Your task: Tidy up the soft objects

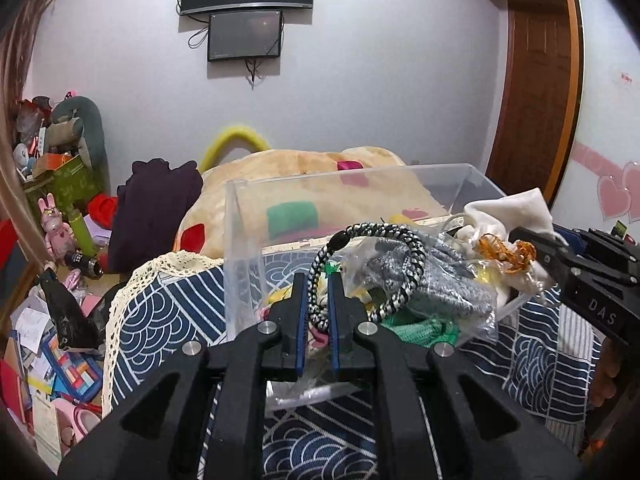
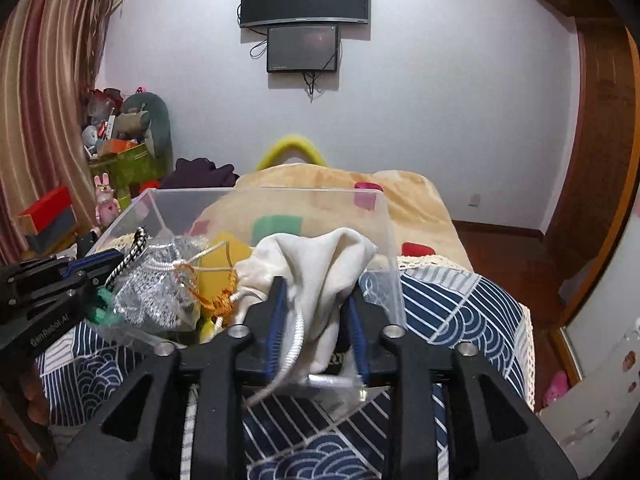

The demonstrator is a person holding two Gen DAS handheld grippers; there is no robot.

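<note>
A clear plastic box (image 1: 240, 240) (image 2: 384, 232) stands on the blue wave-patterned cloth (image 1: 180, 320) and holds soft items. My left gripper (image 1: 318, 284) is shut on a black-and-white braided cord loop (image 1: 400, 248), at the box's near edge. A clear bag of grey knit (image 1: 440, 280) (image 2: 160, 288) lies beside the loop. My right gripper (image 2: 318, 292) is shut on a white cloth drawstring pouch (image 2: 320, 256) (image 1: 508, 216), with its white cord (image 2: 296, 344) hanging between the fingers. An orange tassel (image 1: 504, 250) (image 2: 216, 300) sits by the pouch.
A beige blanket with coloured patches (image 2: 328, 188) lies behind the box. A dark purple garment (image 1: 156, 208) and a cluttered floor with toys and papers (image 1: 48, 320) are at the left. A wooden door (image 1: 536, 80) is at the right. Two screens (image 2: 304, 20) hang on the wall.
</note>
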